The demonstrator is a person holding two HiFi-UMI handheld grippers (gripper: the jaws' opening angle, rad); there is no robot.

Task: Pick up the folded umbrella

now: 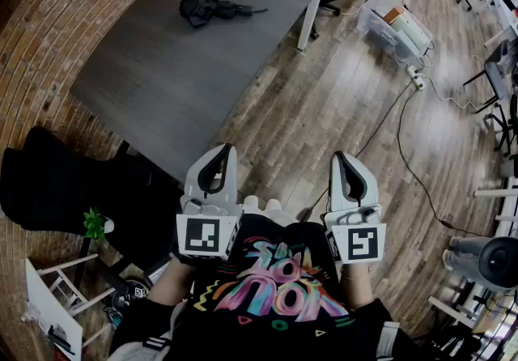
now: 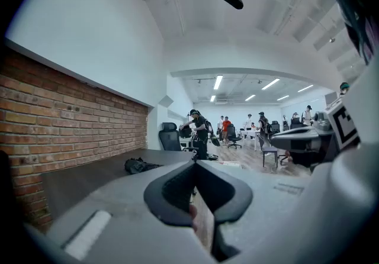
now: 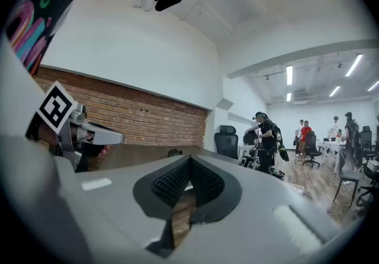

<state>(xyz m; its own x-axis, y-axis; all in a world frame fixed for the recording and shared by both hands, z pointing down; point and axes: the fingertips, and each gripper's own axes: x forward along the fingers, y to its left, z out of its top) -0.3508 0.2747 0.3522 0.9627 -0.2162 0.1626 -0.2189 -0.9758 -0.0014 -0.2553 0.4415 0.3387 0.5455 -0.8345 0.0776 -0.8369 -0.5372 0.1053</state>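
From the head view, the folded umbrella point(image 1: 212, 8) lies on the grey bench point(image 1: 186, 84), toward its far end, well apart from both of your tongs; it sits ahead of you and off to the left, so the left tongs point(image 1: 220, 159) are the nearer pair and the right tongs point(image 1: 346, 169) would have to cross over; its long axis runs roughly across the picture, a bunched black bundle of cloth on the left with a slim dark end poking out to the right; both tongs are held close to your body, over the wooden floor point(image 1: 340, 108) short of the bench, and neither carries anything.

In the left gripper view, the left tongs point(image 2: 195, 165) are closed, tips meeting with nothing between them; the umbrella point(image 2: 141, 166) shows as a low, dark, rumpled lump on the bench top, left of the tips and far beyond them, with the brick wall point(image 2: 71, 132) running along the bench's far side; I judge you must step forward and swing slightly left before you part them.

In the right gripper view, the right tongs point(image 3: 189, 161) are likewise closed and empty; the umbrella point(image 3: 174, 153) is only a small dark speck just left of the tips, too small to tell its shape; the reach from this side looks longer.
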